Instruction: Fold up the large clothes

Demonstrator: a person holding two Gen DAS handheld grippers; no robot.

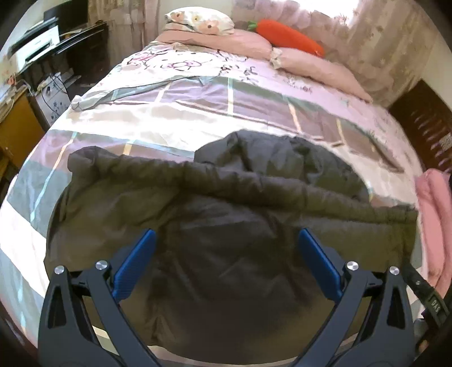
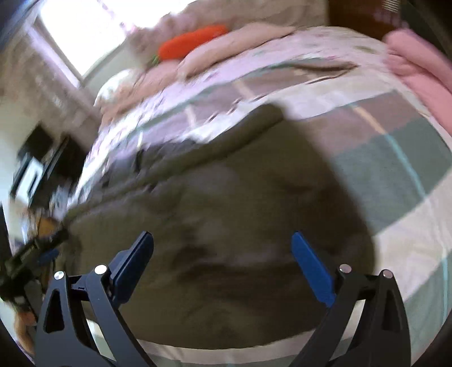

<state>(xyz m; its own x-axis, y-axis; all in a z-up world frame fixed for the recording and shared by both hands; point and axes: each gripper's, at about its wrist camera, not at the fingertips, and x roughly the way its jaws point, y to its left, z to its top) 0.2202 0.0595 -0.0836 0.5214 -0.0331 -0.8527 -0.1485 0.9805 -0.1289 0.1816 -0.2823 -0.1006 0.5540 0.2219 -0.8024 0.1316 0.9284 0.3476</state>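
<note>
Dark jacket (image 1: pixel 214 225) on bed, under both gaping grippers, ungrasped

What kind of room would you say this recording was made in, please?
Most likely a bedroom: a made bed with stacked pillows, a carrot-shaped plush, curtains behind, and a dark jacket spread on the covers.

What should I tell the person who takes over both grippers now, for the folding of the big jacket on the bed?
Left gripper: open, holding nothing, above the jacket.
Right gripper: open, holding nothing; its view is blurred.
Dark padded jacket: lies crumpled on the checked bedspread near the bed's foot, one long part stretched across the top.
Folded pink cloth: at the bed's right edge, apart from the jacket.
Done: no neat fold shows yet.
Left: probably flatten the jacket, fold sleeves inward, then fold the body.
</note>
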